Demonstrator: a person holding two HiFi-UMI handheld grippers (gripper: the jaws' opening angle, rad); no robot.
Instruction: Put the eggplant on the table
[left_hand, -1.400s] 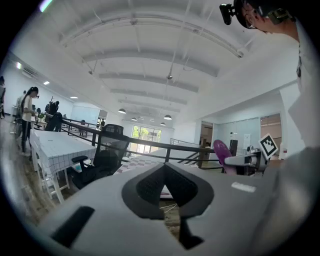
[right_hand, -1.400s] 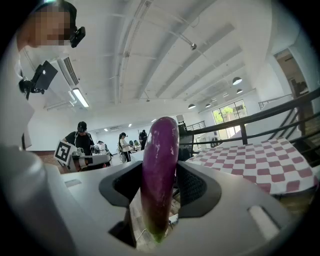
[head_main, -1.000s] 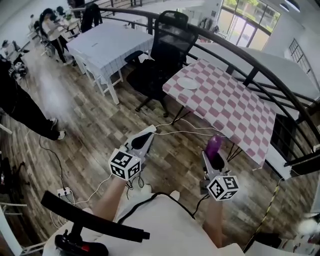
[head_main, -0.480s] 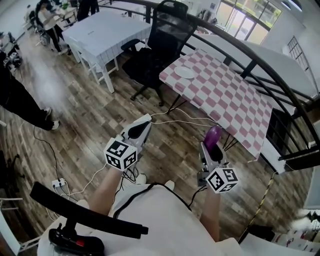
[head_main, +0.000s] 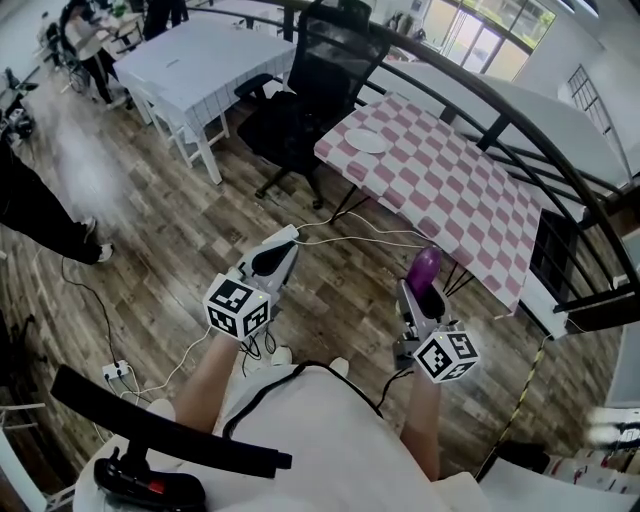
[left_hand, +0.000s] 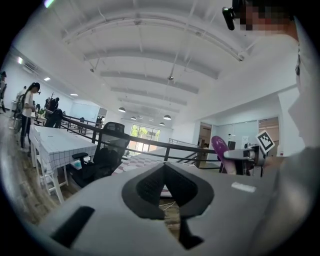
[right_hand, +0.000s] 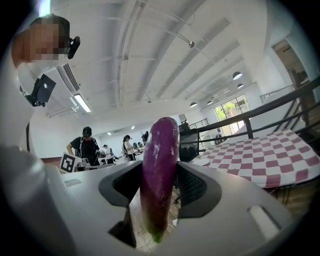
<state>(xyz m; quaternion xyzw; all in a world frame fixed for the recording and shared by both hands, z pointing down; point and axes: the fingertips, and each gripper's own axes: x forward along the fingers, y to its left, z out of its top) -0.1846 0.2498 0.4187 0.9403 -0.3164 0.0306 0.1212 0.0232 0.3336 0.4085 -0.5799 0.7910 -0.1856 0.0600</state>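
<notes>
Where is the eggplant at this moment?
In the head view the eggplant stands upright in the right gripper, lower right of centre, over the wooden floor, just short of the checkered table.

In the head view the lower end of the eggplant (head_main: 426, 268) is hidden between the jaws of the right gripper (head_main: 425, 292). At far left, a person (head_main: 40, 215) is cut off by the picture's edge, with only dark trousers and shoes showing.
</notes>
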